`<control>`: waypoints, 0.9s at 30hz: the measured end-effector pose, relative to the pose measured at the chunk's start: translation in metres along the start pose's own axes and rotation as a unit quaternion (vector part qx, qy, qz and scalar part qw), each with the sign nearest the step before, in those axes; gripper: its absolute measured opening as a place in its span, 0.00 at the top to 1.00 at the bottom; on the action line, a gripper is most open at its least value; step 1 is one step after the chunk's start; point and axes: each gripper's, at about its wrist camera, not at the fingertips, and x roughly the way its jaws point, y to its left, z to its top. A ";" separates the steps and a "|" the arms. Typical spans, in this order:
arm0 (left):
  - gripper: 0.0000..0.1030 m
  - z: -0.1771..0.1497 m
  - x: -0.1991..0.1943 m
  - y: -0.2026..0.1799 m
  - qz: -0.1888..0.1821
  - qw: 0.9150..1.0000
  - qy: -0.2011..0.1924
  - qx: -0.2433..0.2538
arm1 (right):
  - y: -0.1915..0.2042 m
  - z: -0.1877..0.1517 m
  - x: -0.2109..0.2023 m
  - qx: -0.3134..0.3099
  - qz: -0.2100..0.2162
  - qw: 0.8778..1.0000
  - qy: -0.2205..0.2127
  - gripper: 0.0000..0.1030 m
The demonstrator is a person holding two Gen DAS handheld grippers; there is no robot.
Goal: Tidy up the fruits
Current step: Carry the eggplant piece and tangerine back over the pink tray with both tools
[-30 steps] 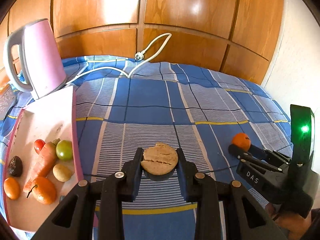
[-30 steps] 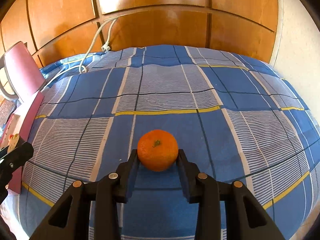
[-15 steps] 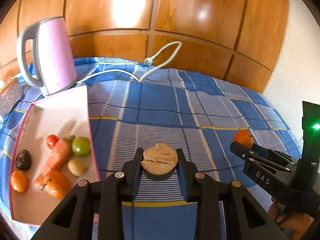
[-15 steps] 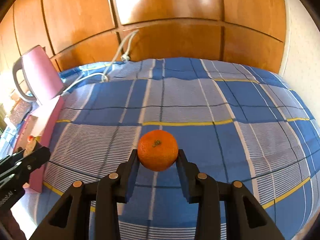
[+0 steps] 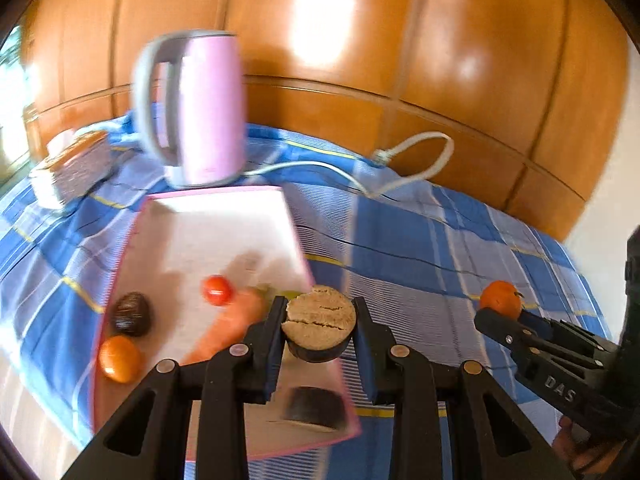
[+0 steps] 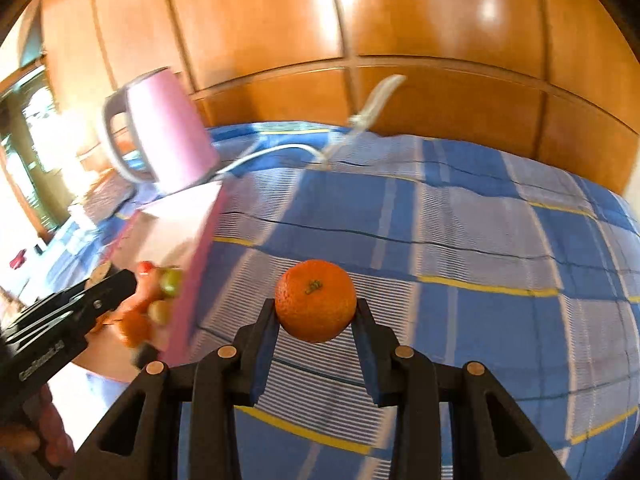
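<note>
My left gripper [image 5: 319, 312] is shut on a round brown fruit piece [image 5: 322, 308] with a cracked tan top, held above the right near part of the pink tray [image 5: 224, 232]. On the tray lie a cherry tomato [image 5: 217, 290], a carrot [image 5: 228, 328], a dark fruit [image 5: 131, 314] and a small orange [image 5: 119, 358]; the gripper hides other pieces. My right gripper [image 6: 316, 310] is shut on a mandarin [image 6: 316, 300] over the blue checked cloth [image 6: 460, 240], right of the tray [image 6: 192, 220]. The left wrist view shows the mandarin [image 5: 500, 300] at the right.
A pink kettle [image 5: 196, 108] stands behind the tray, its white cable [image 5: 412, 160] trailing right along the wooden panelling [image 5: 440, 60]. A flat patterned box [image 5: 76, 164] lies left of the kettle. A hand [image 6: 24, 436] shows at the lower left of the right wrist view.
Both grippers have swung left towards the tray, still holding their fruit. The left one has come from over the cloth to over the tray's right side. The views are now motion-blurred.
</note>
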 end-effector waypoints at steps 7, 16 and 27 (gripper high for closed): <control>0.69 0.004 -0.007 0.052 0.049 0.998 -0.008 -0.043 | 0.056 0.016 0.020 -0.050 0.069 0.996 0.024 0.64; 0.69 0.004 0.000 0.079 0.078 0.995 -0.001 -0.066 | 0.102 0.028 0.056 -0.085 0.102 0.989 0.060 0.64; 0.69 0.007 0.018 0.091 0.077 0.994 0.013 -0.078 | 0.121 0.045 0.090 -0.084 0.106 0.987 0.082 0.64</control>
